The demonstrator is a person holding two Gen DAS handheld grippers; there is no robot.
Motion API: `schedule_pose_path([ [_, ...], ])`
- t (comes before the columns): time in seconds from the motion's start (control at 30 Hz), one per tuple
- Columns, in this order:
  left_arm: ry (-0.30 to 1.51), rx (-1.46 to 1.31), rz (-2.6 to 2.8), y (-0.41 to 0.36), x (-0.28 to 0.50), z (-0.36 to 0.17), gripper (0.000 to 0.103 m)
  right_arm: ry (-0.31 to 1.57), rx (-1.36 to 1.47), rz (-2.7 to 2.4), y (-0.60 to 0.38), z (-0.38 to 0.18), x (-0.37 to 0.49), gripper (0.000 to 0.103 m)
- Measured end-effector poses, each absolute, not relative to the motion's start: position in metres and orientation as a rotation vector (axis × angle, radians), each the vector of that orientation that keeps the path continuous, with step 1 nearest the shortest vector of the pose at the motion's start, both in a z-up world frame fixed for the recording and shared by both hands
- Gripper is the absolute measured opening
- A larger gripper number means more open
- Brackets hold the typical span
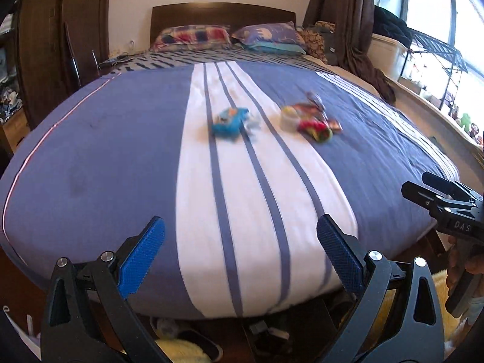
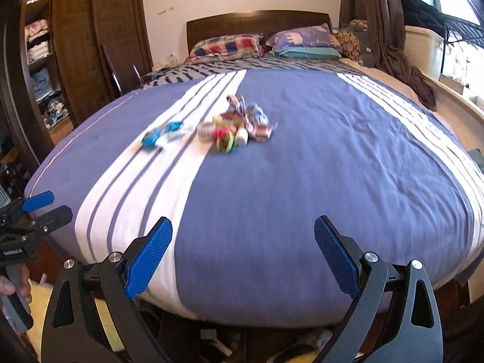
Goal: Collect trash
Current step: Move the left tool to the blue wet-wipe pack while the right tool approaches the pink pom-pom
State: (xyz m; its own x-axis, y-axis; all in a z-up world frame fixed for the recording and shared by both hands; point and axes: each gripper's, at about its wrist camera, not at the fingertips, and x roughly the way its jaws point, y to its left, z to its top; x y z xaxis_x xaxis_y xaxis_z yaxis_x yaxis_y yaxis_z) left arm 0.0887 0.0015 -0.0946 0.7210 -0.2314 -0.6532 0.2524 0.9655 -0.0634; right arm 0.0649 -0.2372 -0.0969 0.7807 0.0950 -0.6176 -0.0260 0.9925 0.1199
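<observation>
Trash lies in the middle of the bed point(image 1: 90, 151): a blue wrapper point(image 1: 228, 124) on the white stripes, a small white cup point(image 1: 289, 118), and a red, yellow and green wrapper pile point(image 1: 317, 125) beside it. The right wrist view shows the blue wrapper point(image 2: 158, 134), the cup point(image 2: 205, 131), the colourful pile point(image 2: 227, 137) and crumpled striped wrappers point(image 2: 255, 121). My left gripper point(image 1: 240, 257) is open and empty above the bed's foot end. My right gripper point(image 2: 243, 255) is open and empty there too, far from the trash. Each gripper shows at the other view's edge.
Two pillows point(image 1: 193, 36) point(image 1: 269, 36) lie against the dark headboard point(image 1: 224, 12). A wardrobe point(image 2: 75, 45) stands left, curtains and a window shelf point(image 1: 438, 69) right. Slippers and clutter point(image 1: 187, 345) lie on the floor under the bed's foot.
</observation>
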Motion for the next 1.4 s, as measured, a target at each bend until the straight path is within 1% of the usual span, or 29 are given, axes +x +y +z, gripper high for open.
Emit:
schedule_pose_path([
  [0.37,0.73,0.062,-0.252,-0.007,0.151,-0.095,0.095,0.669,0.086,0.071,-0.234,-0.093,0.129,0.095],
  [0.47,0.735,0.071,-0.246,-0.011,0.173,-0.099,0.095,0.679,0.073,0.08,-0.23,-0.097,0.145,0.087],
  [0.53,0.739,0.077,-0.238,-0.012,0.187,-0.101,0.094,0.693,0.071,0.096,-0.226,-0.101,0.159,0.079],
  [0.57,0.739,0.081,-0.232,-0.012,0.195,-0.102,0.092,0.699,0.073,0.107,-0.225,-0.103,0.166,0.078],
  [0.6,0.739,0.083,-0.228,-0.012,0.204,-0.103,0.089,0.702,0.075,0.114,-0.223,-0.104,0.169,0.071],
  [0.63,0.747,0.086,-0.22,-0.01,0.214,-0.105,0.083,0.708,0.075,0.124,-0.22,-0.106,0.174,0.066],
  [0.67,0.754,0.088,-0.216,-0.009,0.222,-0.108,0.079,0.712,0.074,0.135,-0.218,-0.107,0.18,0.066],
  [0.7,0.764,0.093,-0.208,-0.008,0.232,-0.111,0.078,0.712,0.072,0.139,-0.217,-0.108,0.184,0.065],
  [0.73,0.77,0.096,-0.206,-0.007,0.239,-0.113,0.076,0.713,0.07,0.139,-0.216,-0.109,0.187,0.062],
  [0.8,0.788,0.103,-0.206,-0.007,0.253,-0.119,0.075,0.721,0.069,0.14,-0.214,-0.111,0.195,0.059],
  [0.97,0.848,0.114,-0.242,-0.017,0.278,-0.138,0.073,0.746,0.07,0.134,-0.212,-0.12,0.21,0.058],
  [1.07,0.844,0.108,-0.267,-0.022,0.288,-0.137,0.073,0.754,0.074,0.145,-0.212,-0.125,0.214,0.054],
  [1.17,0.839,0.112,-0.287,-0.027,0.296,-0.135,0.073,0.75,0.068,0.15,-0.209,-0.126,0.219,0.046],
  [1.2,0.838,0.112,-0.293,-0.029,0.299,-0.134,0.073,0.746,0.061,0.15,-0.208,-0.126,0.22,0.041],
  [1.23,0.837,0.111,-0.299,-0.03,0.301,-0.134,0.072,0.742,0.057,0.15,-0.208,-0.126,0.221,0.038],
  [1.27,0.836,0.111,-0.306,-0.032,0.304,-0.134,0.066,0.743,0.054,0.151,-0.207,-0.127,0.222,0.037],
  [1.3,0.84,0.111,-0.312,-0.034,0.307,-0.134,0.063,0.744,0.05,0.148,-0.207,-0.127,0.223,0.037],
  [1.37,0.853,0.106,-0.319,-0.035,0.311,-0.136,0.047,0.743,0.038,0.139,-0.205,-0.126,0.222,0.035],
  [1.4,0.856,0.103,-0.322,-0.035,0.312,-0.137,0.044,0.74,0.039,0.138,-0.205,-0.126,0.221,0.028],
])
